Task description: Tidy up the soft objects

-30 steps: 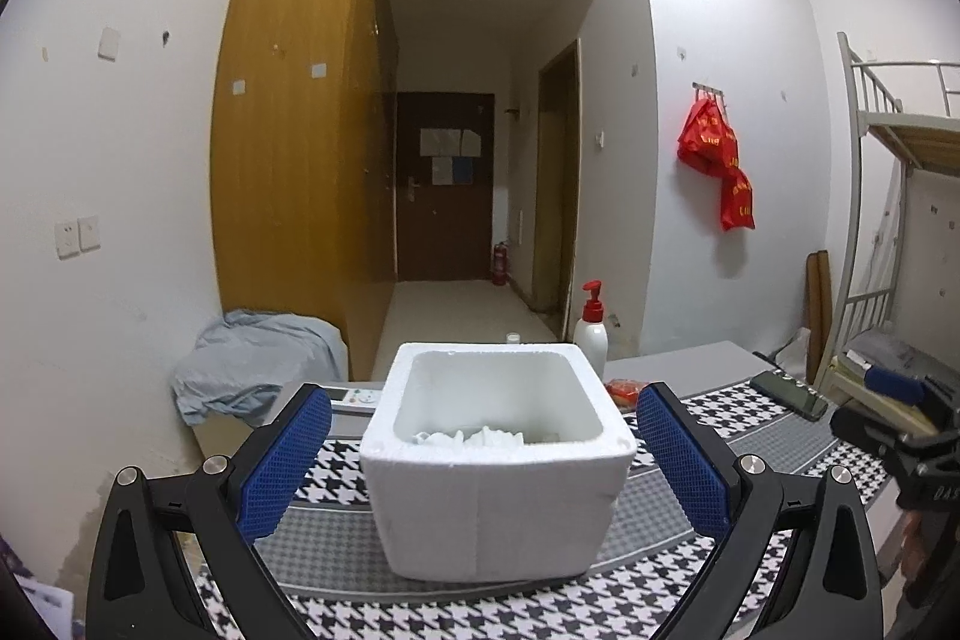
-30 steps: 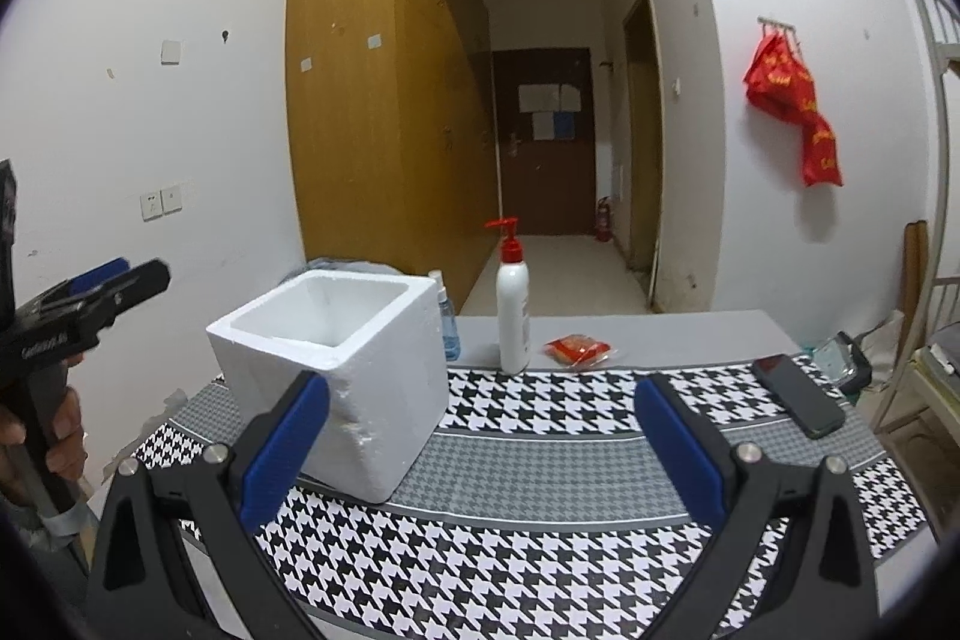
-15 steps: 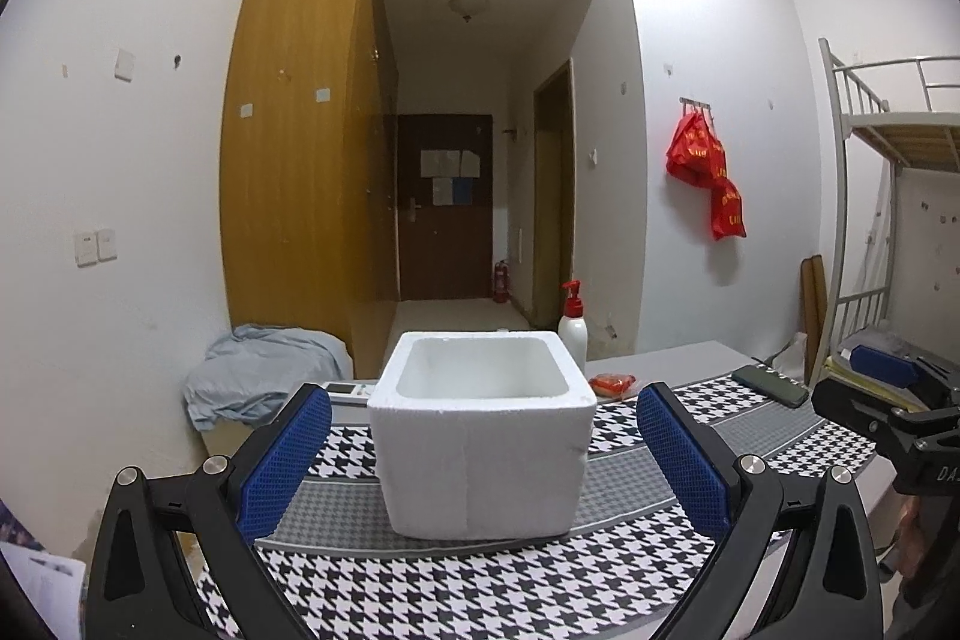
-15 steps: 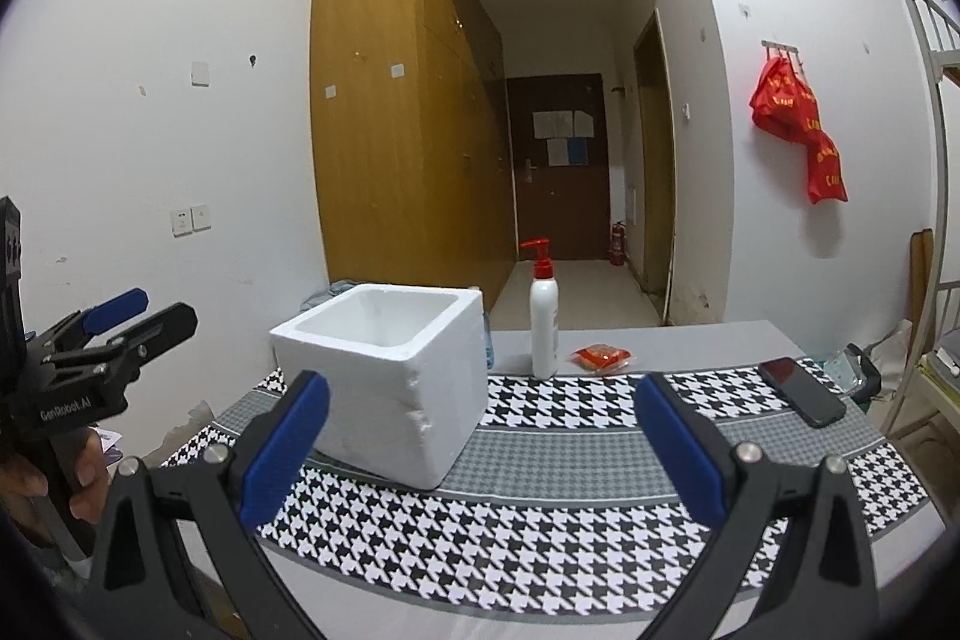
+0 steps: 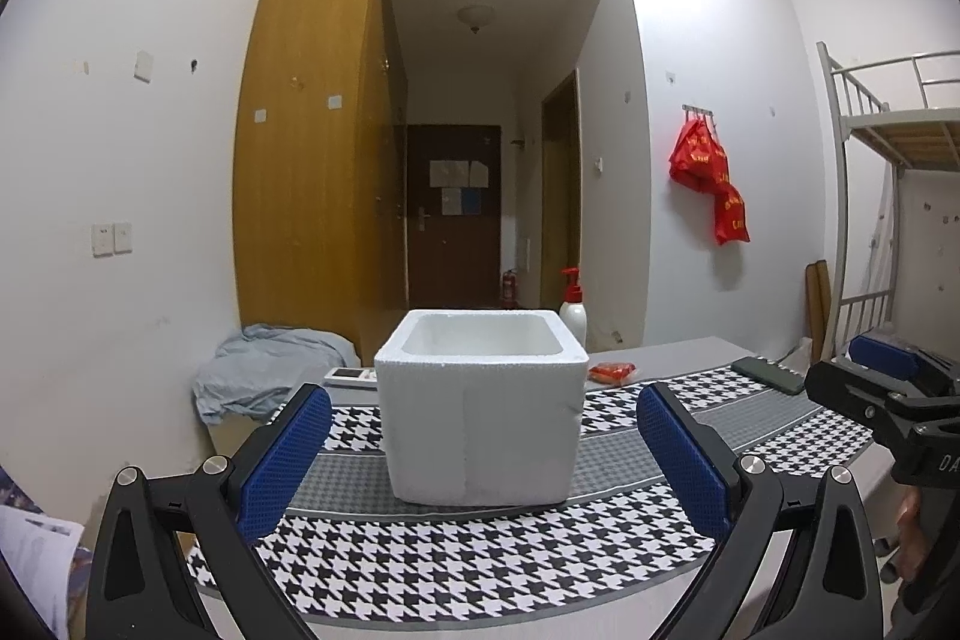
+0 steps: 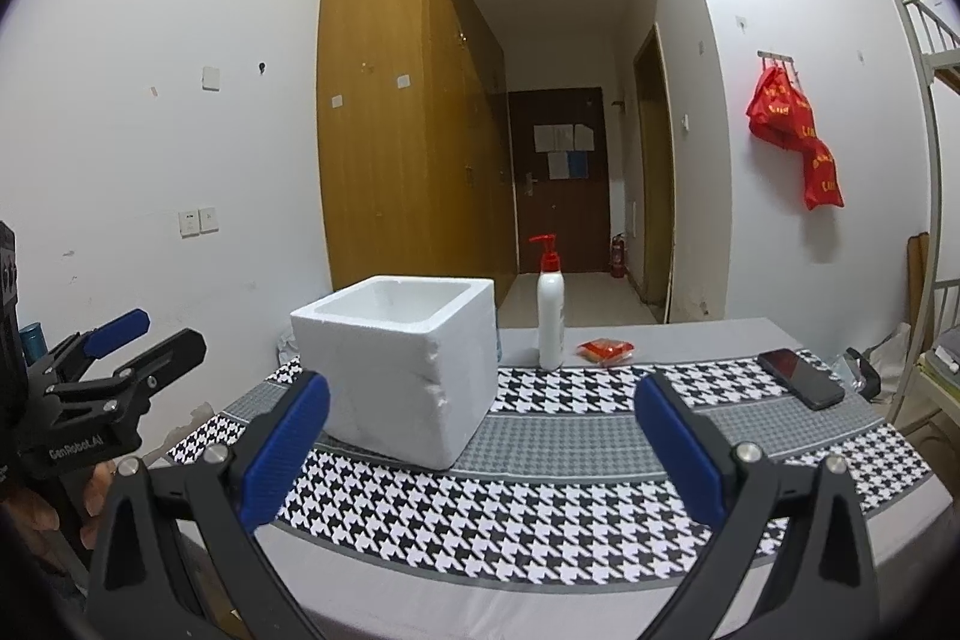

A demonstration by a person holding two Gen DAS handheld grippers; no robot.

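On the checked black-and-white cloth surface [image 5: 480,556] sits a white square foam box [image 5: 480,412], likely for soft things; its inside is hidden. Left claw [image 5: 477,454] and right claw [image 6: 480,451] hang back, both wide apart and empty, ready to grab.

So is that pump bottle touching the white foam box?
Apart. In the right wrist view the pump bottle stands to the right of the foam box, with a strip of grey table showing between them.
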